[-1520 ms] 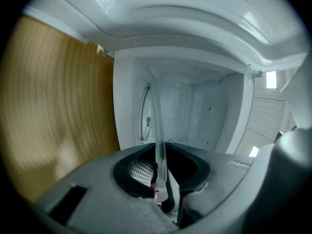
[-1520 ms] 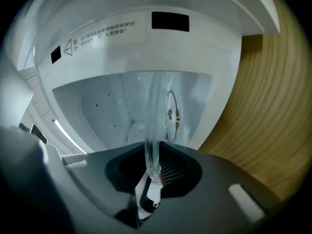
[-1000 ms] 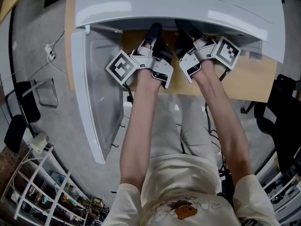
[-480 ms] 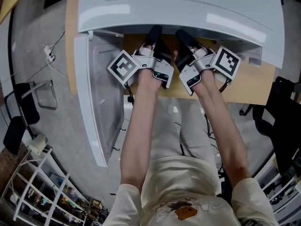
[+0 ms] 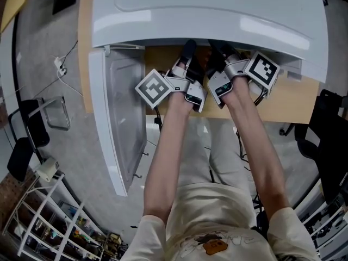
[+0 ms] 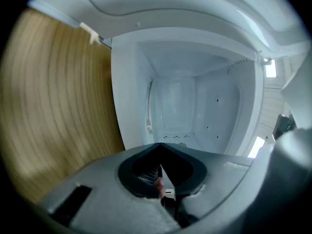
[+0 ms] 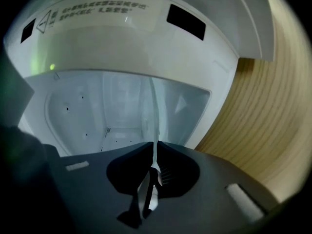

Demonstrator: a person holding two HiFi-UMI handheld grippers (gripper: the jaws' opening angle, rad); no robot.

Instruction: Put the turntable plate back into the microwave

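The clear glass turntable plate (image 7: 153, 111) shows edge-on as a thin pale line that runs from my right gripper (image 7: 155, 152) into the white microwave cavity (image 7: 92, 111). The right jaws have just been closing and press on the plate's rim. In the left gripper view, my left gripper (image 6: 160, 149) has its jaws together on a pale sliver of the plate (image 6: 167, 177), facing the cavity (image 6: 195, 106). From the head view, the left gripper (image 5: 186, 53) and the right gripper (image 5: 220, 52) reach side by side under the microwave's top (image 5: 217, 10), which hides the plate.
The microwave door (image 5: 117, 118) hangs open at the left. The wooden table (image 5: 293, 94) carries the microwave. On the floor are a cable (image 5: 60, 64), a chair (image 5: 24, 129), a wire shelf rack (image 5: 49, 216) and dark furniture (image 5: 331, 140) at the right.
In the head view the left gripper sits a little further right and closer to the right one. Both stay at the microwave's opening.
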